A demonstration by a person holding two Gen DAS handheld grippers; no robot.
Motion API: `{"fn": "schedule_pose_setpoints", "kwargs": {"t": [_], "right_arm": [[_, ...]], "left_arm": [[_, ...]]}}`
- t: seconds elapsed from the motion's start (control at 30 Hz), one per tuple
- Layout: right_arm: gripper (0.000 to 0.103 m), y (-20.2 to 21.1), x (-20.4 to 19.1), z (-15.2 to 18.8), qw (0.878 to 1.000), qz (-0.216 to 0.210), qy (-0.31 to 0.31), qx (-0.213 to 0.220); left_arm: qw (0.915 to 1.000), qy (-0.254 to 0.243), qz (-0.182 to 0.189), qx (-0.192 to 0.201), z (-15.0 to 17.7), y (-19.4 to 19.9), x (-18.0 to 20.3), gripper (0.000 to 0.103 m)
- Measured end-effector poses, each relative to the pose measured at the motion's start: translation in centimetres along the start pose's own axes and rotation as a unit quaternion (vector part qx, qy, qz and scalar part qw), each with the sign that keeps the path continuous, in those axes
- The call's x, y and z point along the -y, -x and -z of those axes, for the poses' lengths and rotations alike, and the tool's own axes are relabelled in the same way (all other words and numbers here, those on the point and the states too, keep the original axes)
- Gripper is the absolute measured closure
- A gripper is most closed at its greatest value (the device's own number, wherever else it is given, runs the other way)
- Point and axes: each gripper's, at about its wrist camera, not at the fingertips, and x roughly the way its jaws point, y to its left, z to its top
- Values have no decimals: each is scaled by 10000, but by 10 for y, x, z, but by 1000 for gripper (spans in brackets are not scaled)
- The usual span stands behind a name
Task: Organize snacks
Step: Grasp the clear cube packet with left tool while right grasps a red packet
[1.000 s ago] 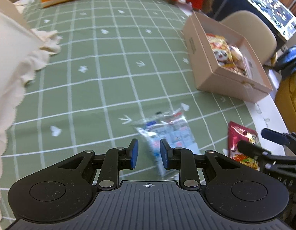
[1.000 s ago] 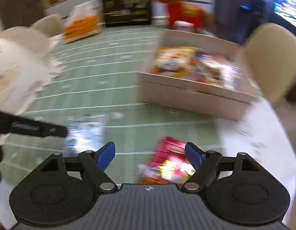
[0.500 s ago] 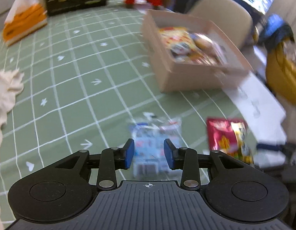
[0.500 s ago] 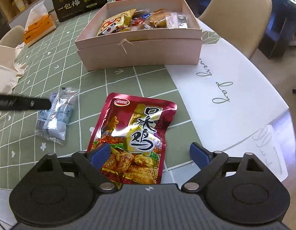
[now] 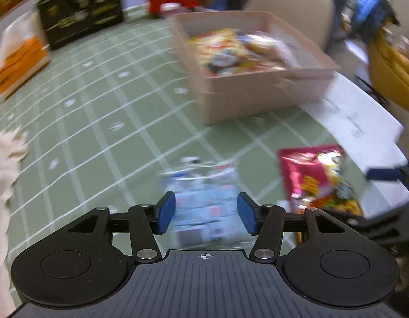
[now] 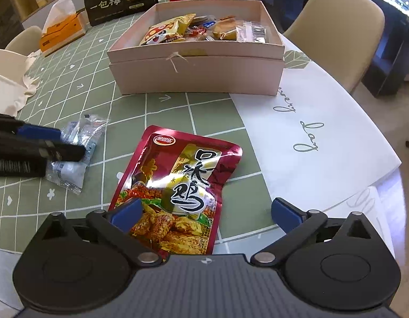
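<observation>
Both claws point down at the tabletop point(image 6: 209, 111), jaws opening. Left claw point(image 5: 206, 213) hangs over the clear packet point(image 5: 204, 201), which lies flat on the green cloth and shows between the blue pads without their pressing on it; the left view is blurred. In the right view the left claw point(image 6: 49, 143) sits over the clear packet point(image 6: 71, 168). Right claw point(image 6: 204, 213) spreads wide over the near end of the red packet point(image 6: 177, 182): its left pad overlaps the packet's edge, its right pad stands clear over cloth. Red packet lies just right of the clear one. Box point(image 6: 196, 71) of snacks stands beyond both, apart.
</observation>
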Motion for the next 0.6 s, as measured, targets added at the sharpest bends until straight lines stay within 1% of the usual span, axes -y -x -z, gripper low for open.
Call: {"fn": "schedule_pose_setpoints", "kwargs": {"t": [0.03,0.1,0.17,0.23,0.3,0.4,0.47,0.53,0.6], "right_arm": [[0,0,0,1,10000,7,4,28],[0,0,-1,3,10000,24,16,90],[0,1,-1,4,9999,28,27,122],[0,1,0,5,9999,31,33,137],[0,1,-2,6,9999,46,36,145],[0,1,-3,7,9998,72,55,169],[0,2,-3,7,9998,87,42,198],[0,2,-3,9,9997,102,10,227],[0,2,-4,10,9996,120,-7,241]], "left_arm": [[9998,157,25,-85,0,-3,-6,45],[9985,447,230,-206,-1,-7,-15,44],[9977,528,340,-264,-3,-9,-15,42],[9975,519,395,-264,-5,-12,-13,37],[9976,467,433,-287,-5,-15,-9,34],[9985,239,364,-317,-4,-18,1,26],[9990,6,315,-331,-3,-21,9,20],[9988,-133,351,-326,-2,-23,13,11],[9986,-238,340,-319,-2,-24,16,10]]}}
